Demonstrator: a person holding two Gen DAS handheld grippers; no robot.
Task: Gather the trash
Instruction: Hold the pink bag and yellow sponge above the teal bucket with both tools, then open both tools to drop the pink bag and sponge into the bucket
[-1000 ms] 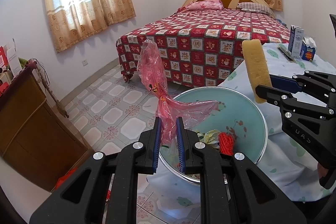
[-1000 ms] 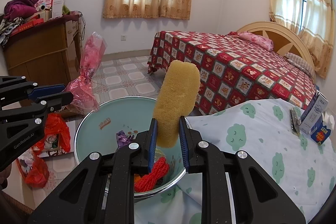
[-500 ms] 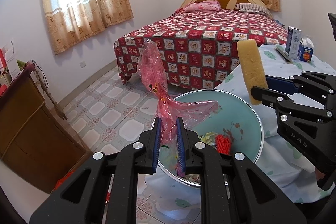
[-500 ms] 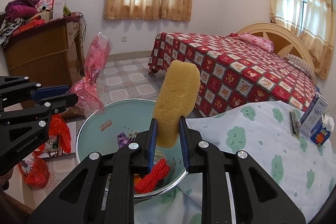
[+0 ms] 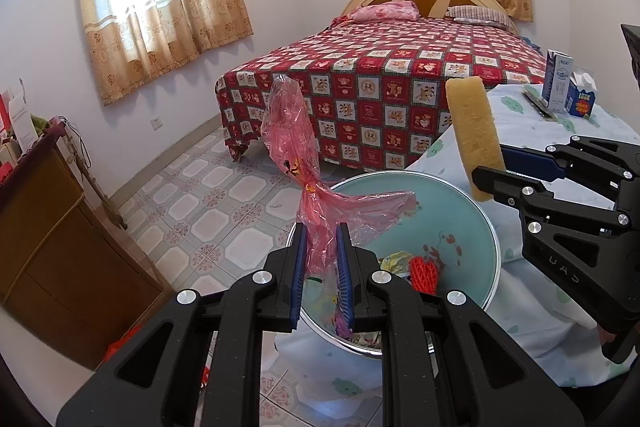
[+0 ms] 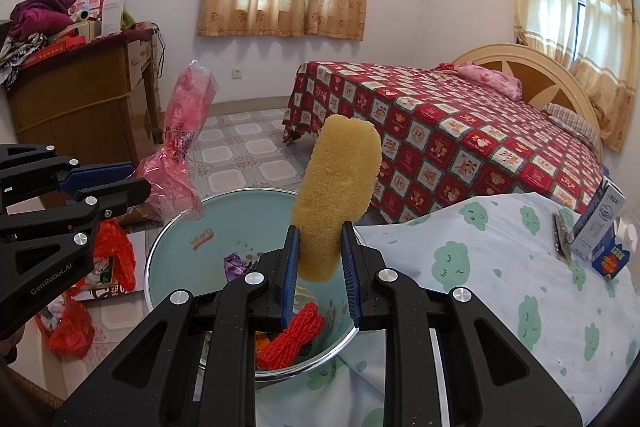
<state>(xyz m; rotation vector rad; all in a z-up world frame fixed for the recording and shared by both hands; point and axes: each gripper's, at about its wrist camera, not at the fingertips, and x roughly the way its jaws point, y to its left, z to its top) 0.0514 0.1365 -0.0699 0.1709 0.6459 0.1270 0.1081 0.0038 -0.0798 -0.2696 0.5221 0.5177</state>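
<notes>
My left gripper (image 5: 321, 259) is shut on a crumpled pink plastic bag (image 5: 298, 151) and holds it above the left rim of a light-blue basin (image 5: 476, 211). The bag also shows in the right wrist view (image 6: 180, 147). My right gripper (image 6: 319, 259) is shut on a yellow sponge (image 6: 338, 195), upright above the basin (image 6: 172, 239). The sponge also shows in the left wrist view (image 5: 474, 143). In the basin lie a red net bundle (image 6: 290, 337) and several scraps of wrapper.
The basin sits at the edge of a table with a cloud-print cloth (image 6: 500, 287). Two cartons (image 6: 600, 231) stand at its far side. A bed with a red quilt (image 6: 460, 143) lies beyond. A wooden cabinet (image 6: 80, 99) stands left, with red bags (image 6: 72, 323) on the floor.
Both grippers have drifted slightly with their loads, staying over the basin. Both grips are unchanged.
</notes>
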